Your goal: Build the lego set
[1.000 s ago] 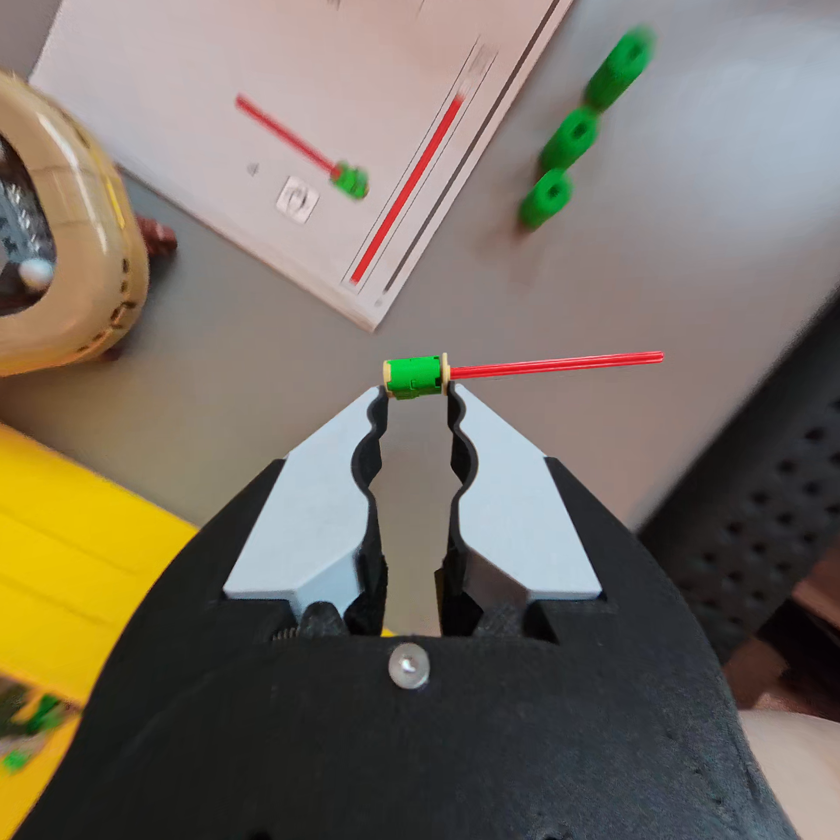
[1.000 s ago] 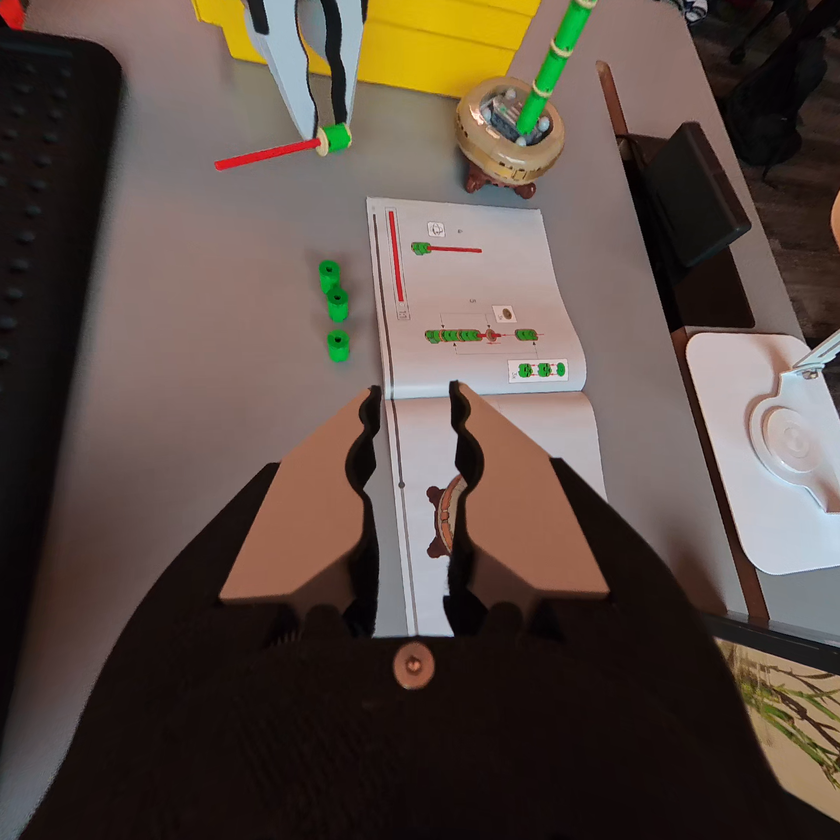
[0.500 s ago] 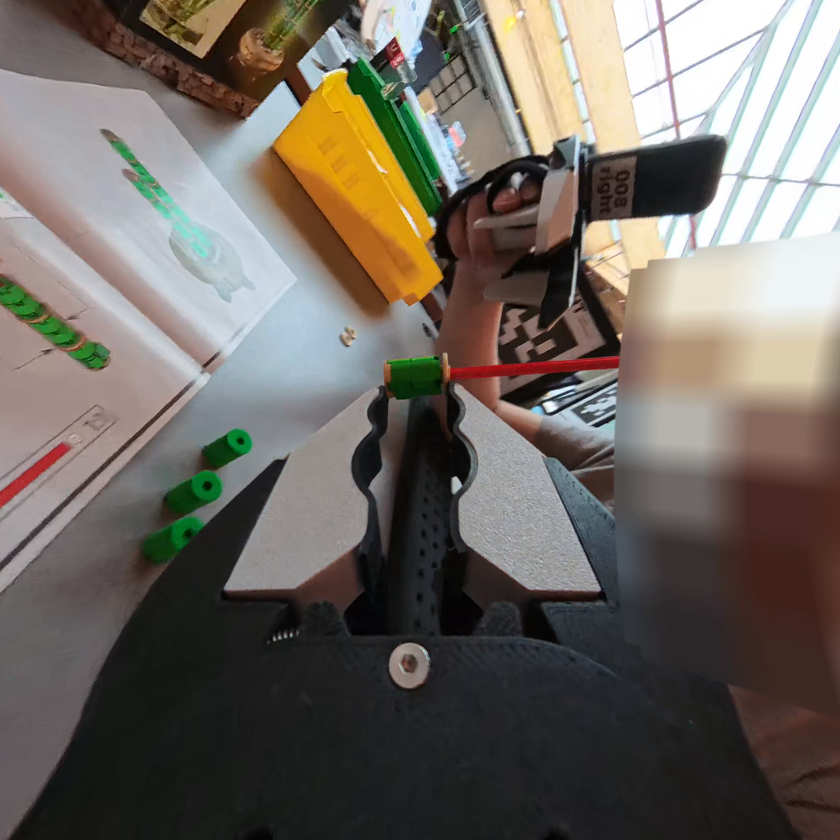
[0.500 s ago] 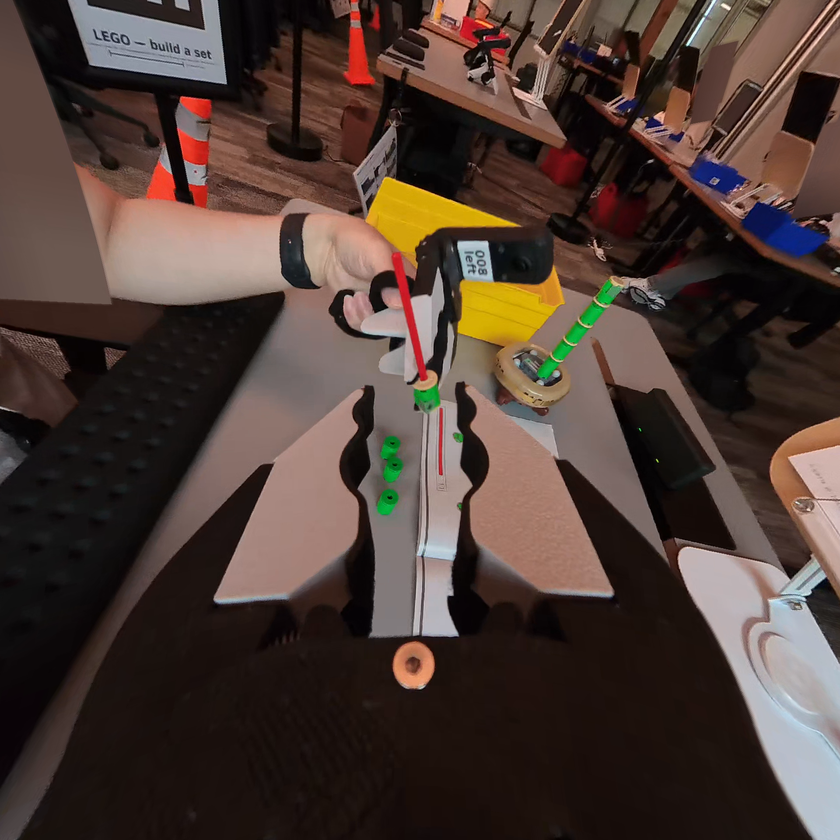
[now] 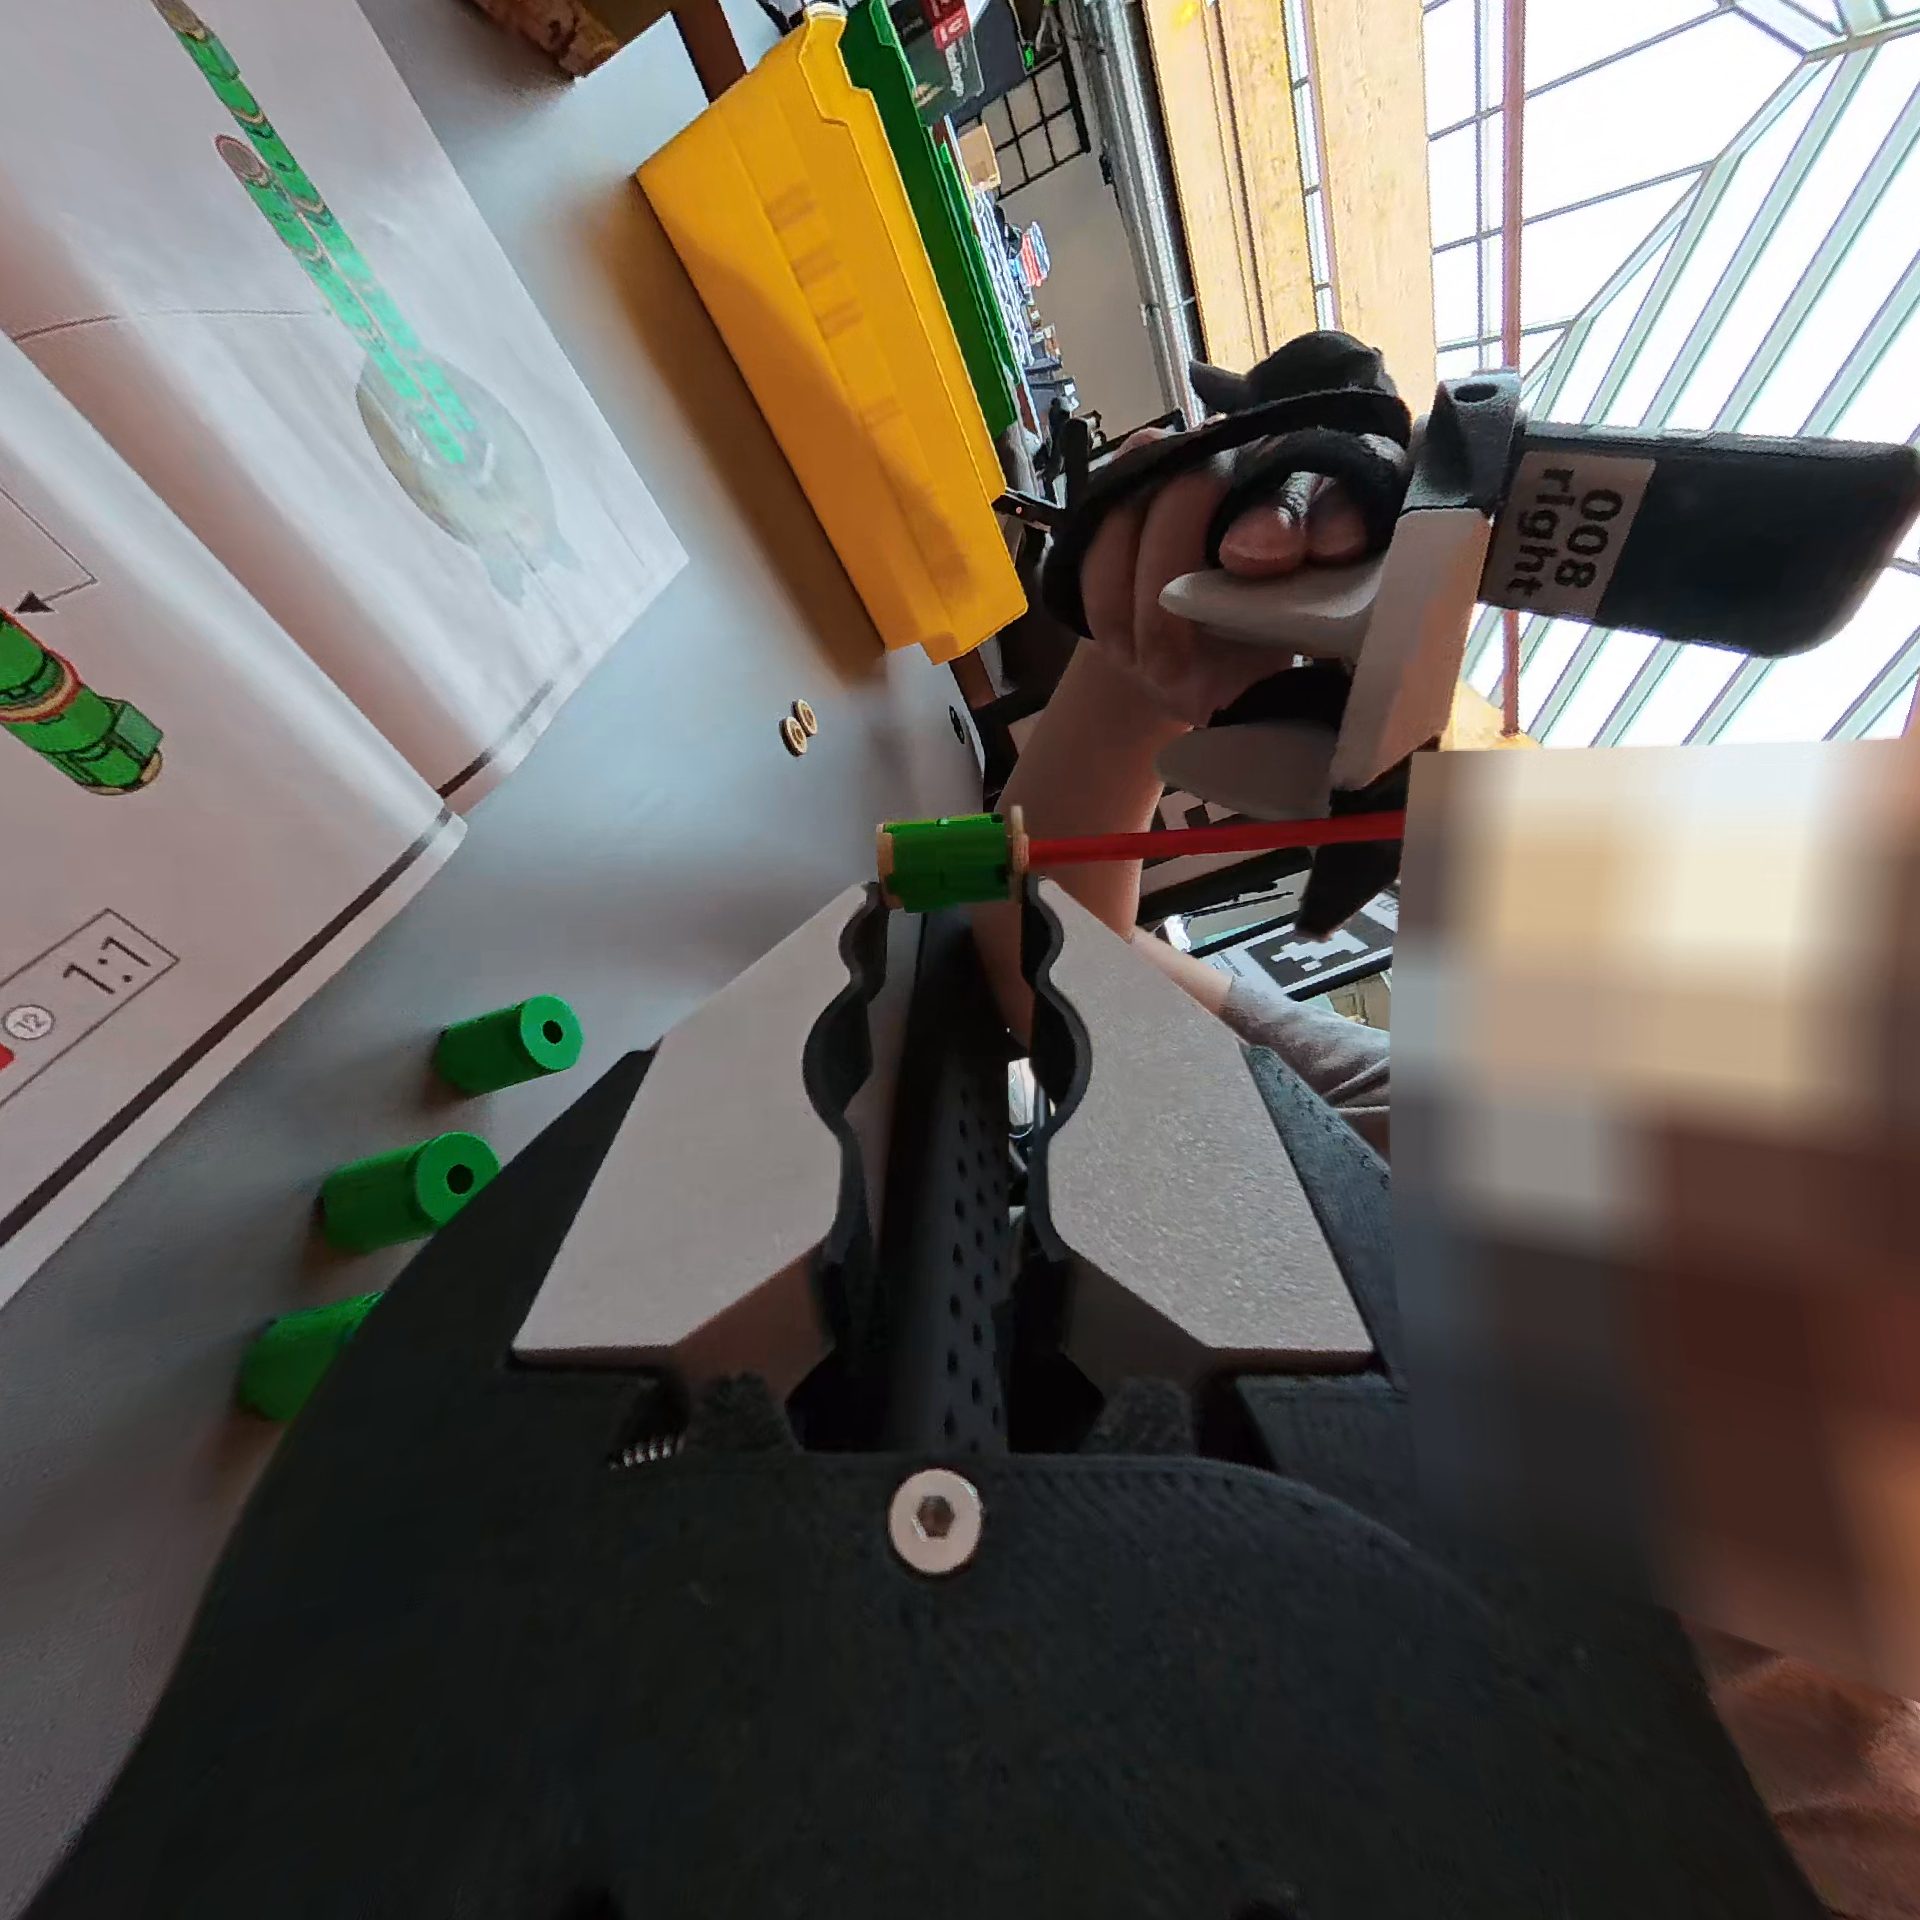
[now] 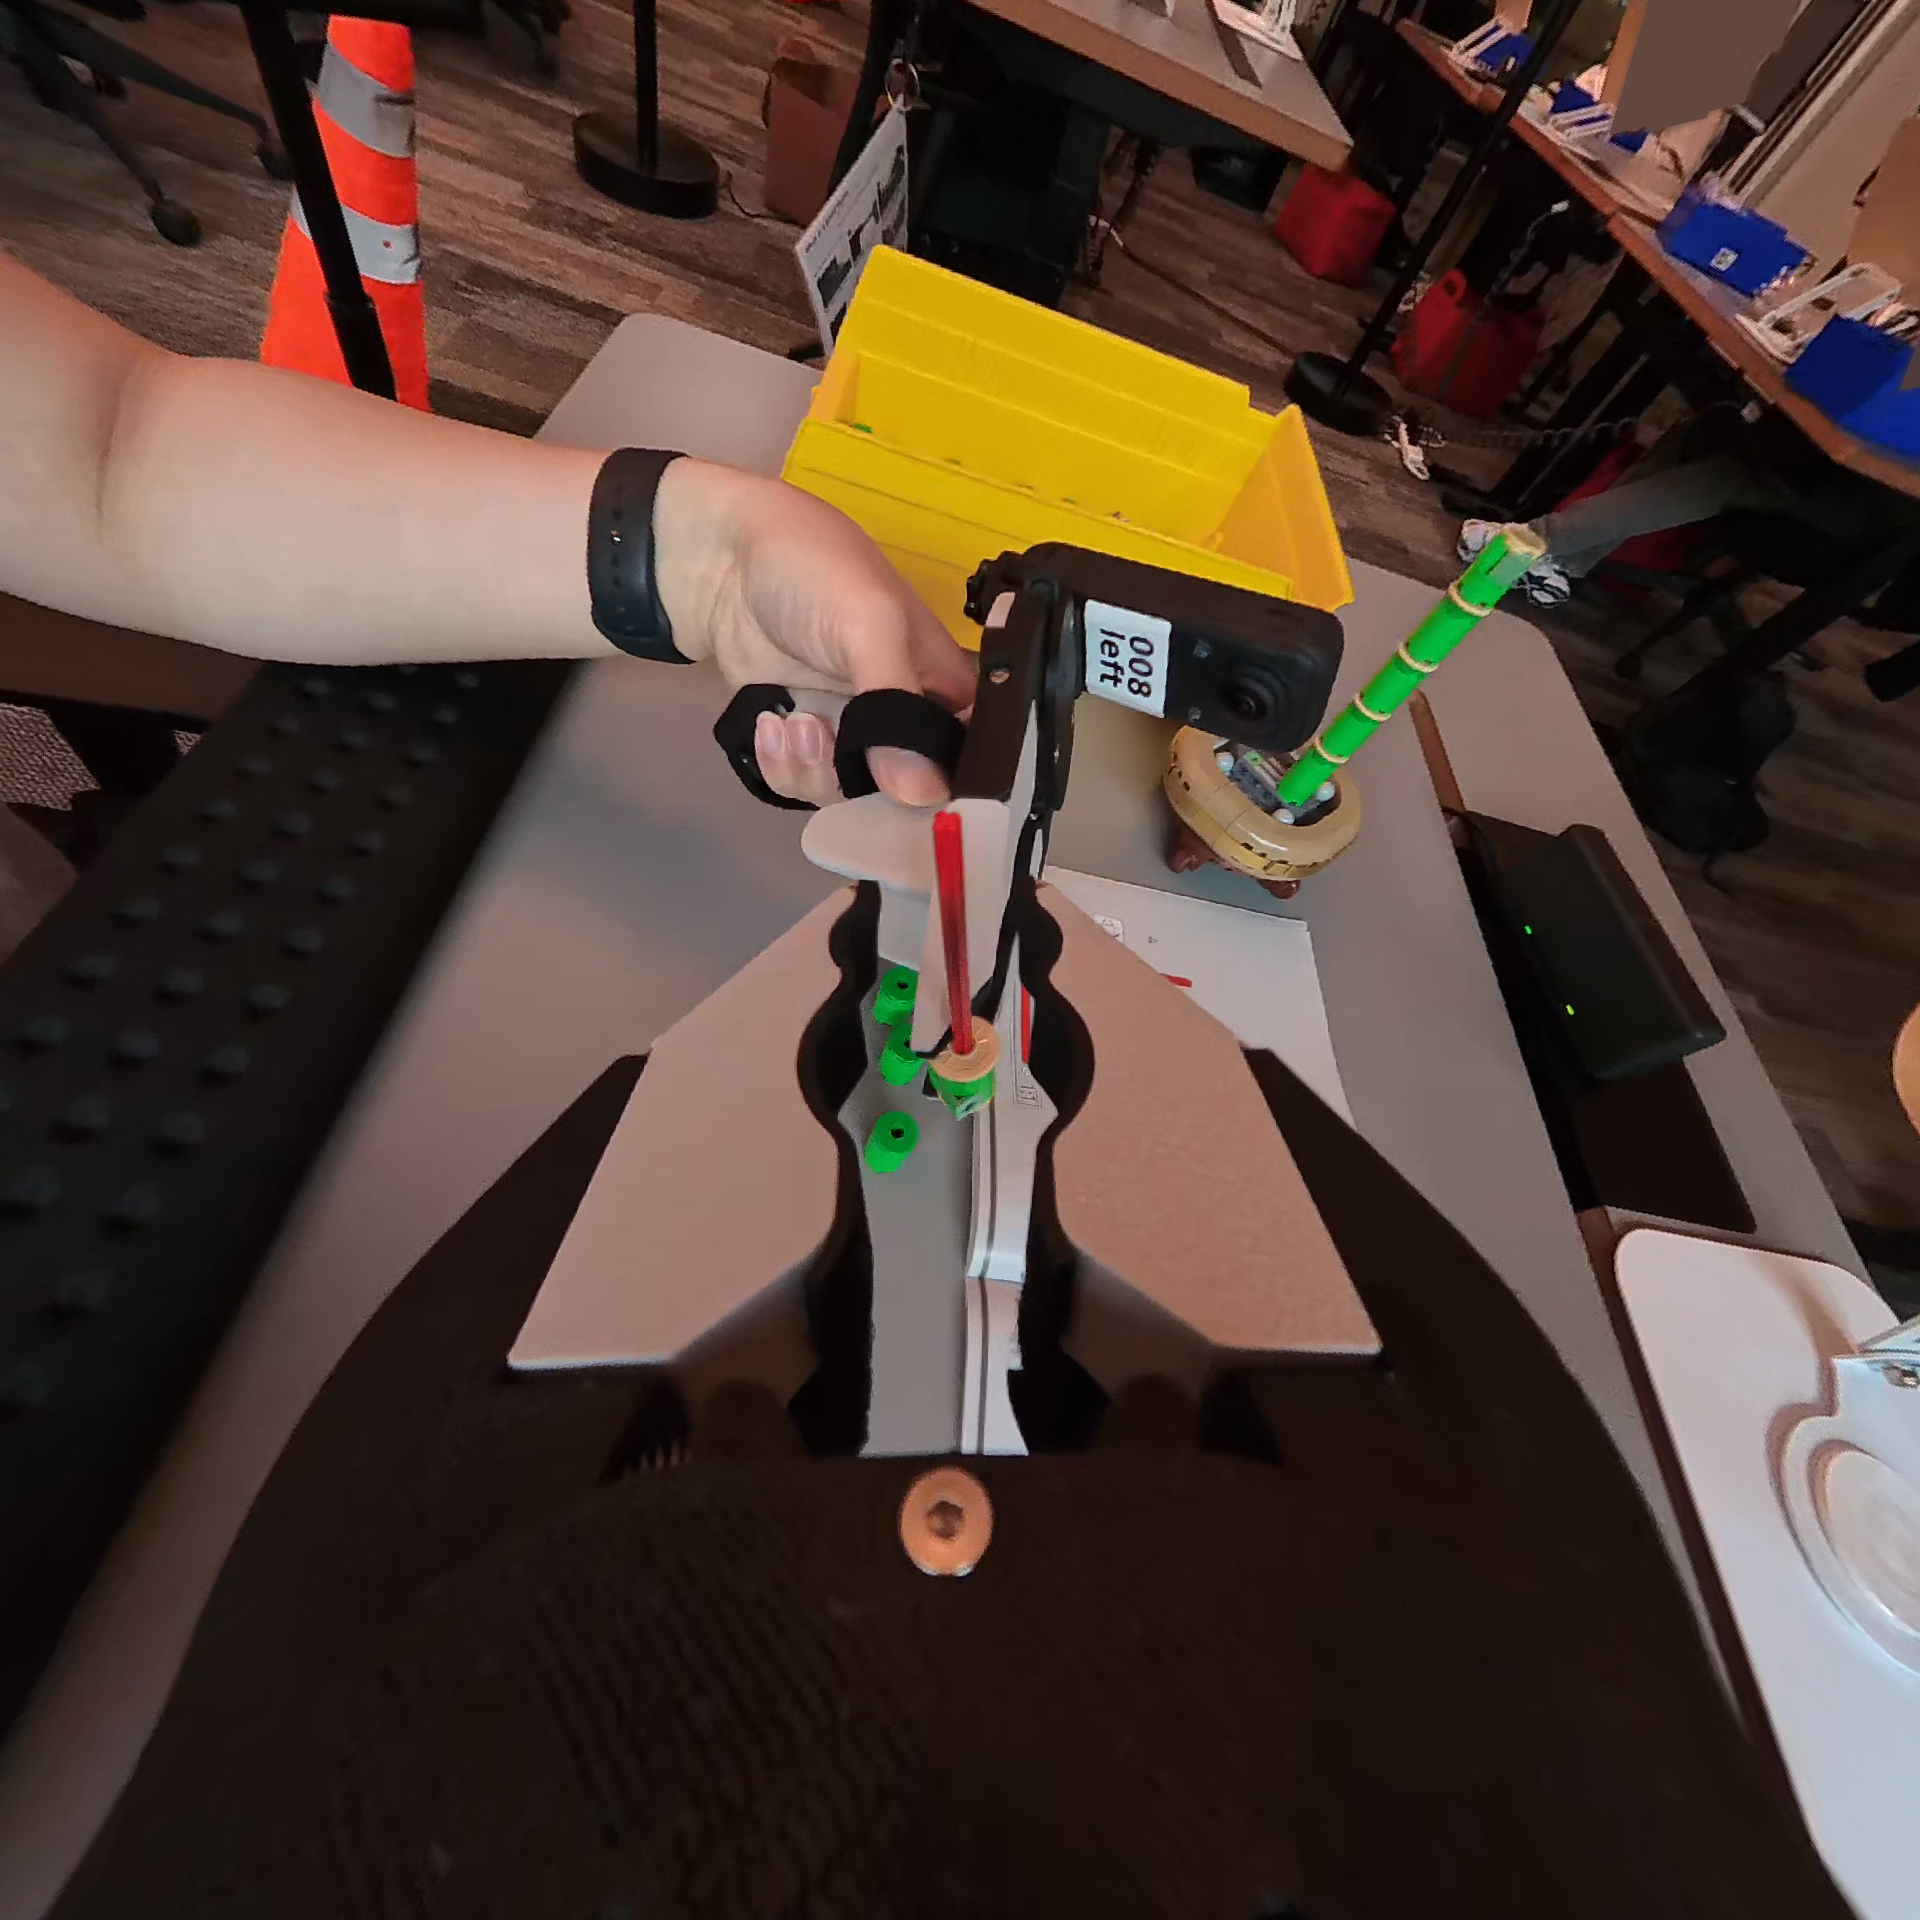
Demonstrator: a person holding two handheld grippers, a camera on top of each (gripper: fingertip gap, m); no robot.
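Left wrist view: the left gripper (image 5: 948, 902) clamps its two grey fingertips on a green sleeve (image 5: 945, 860) threaded on a red axle (image 5: 1210, 836), a tan washer at each end of the sleeve; the axle points away toward the person's right hand (image 5: 1174, 582), which carries the right gripper raised off the grey table (image 5: 644, 831). Beside the held sleeve, on the table, three loose green cylinders (image 5: 509, 1042) lie in a row along the edge of the open instruction booklet (image 5: 260, 582), with two small tan rings (image 5: 798, 725) and a yellow bin (image 5: 831, 343) beyond. Right wrist view: the right gripper (image 6: 948, 920) is unclenched and empty, its fingers framing the red axle (image 6: 951, 935), which stands upright above the sleeve (image 6: 961, 1091) in the left gripper (image 6: 940, 1055). Beyond the axle, a tan round base (image 6: 1257, 821) bears a slanted green bamboo stalk (image 6: 1397, 665), next to the yellow bin (image 6: 1060, 457).
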